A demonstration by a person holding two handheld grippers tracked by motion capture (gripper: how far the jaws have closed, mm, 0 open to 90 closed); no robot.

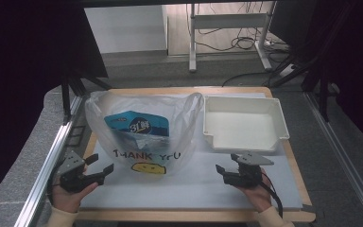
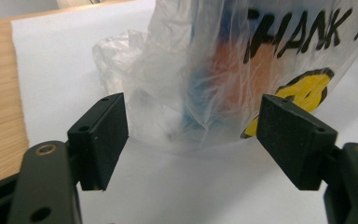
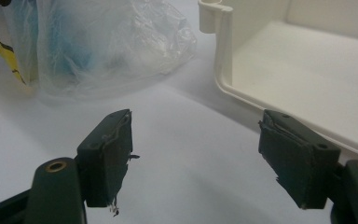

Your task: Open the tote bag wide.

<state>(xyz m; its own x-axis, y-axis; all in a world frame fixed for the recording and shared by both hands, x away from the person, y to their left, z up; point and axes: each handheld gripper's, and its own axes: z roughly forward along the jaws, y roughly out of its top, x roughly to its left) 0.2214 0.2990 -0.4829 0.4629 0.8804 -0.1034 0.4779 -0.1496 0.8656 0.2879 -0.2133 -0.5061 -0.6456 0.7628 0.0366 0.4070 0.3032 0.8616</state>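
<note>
Clear plastic bag (image 1: 144,130) lying on the white sheet (image 1: 194,184) covering the wooden table (image 1: 283,215), left of the white tray (image 1: 245,124) and just short of touching it. Printed with black "THANK YOU" lettering and a yellow face, partly crumpled out of reading. Inside, a blue packet (image 1: 137,124), its lower half blurred behind the film; in the left gripper view reduced to blue and orange smears, label unreadable.

Left gripper (image 1: 99,168) at the bag's lower left corner, jaws spread wide, gripping nothing; bag's bottom edge seen beyond the gap, not between the pads. Right gripper (image 1: 220,171) below the tray's near edge, jaws likewise wide apart and empty over bare sheet. Pad facing on its jaws frayed and peeling.

Tray's far side cut off in the right gripper view; bag's top cropped there too. Forearms cut off at the bottom edge
</note>
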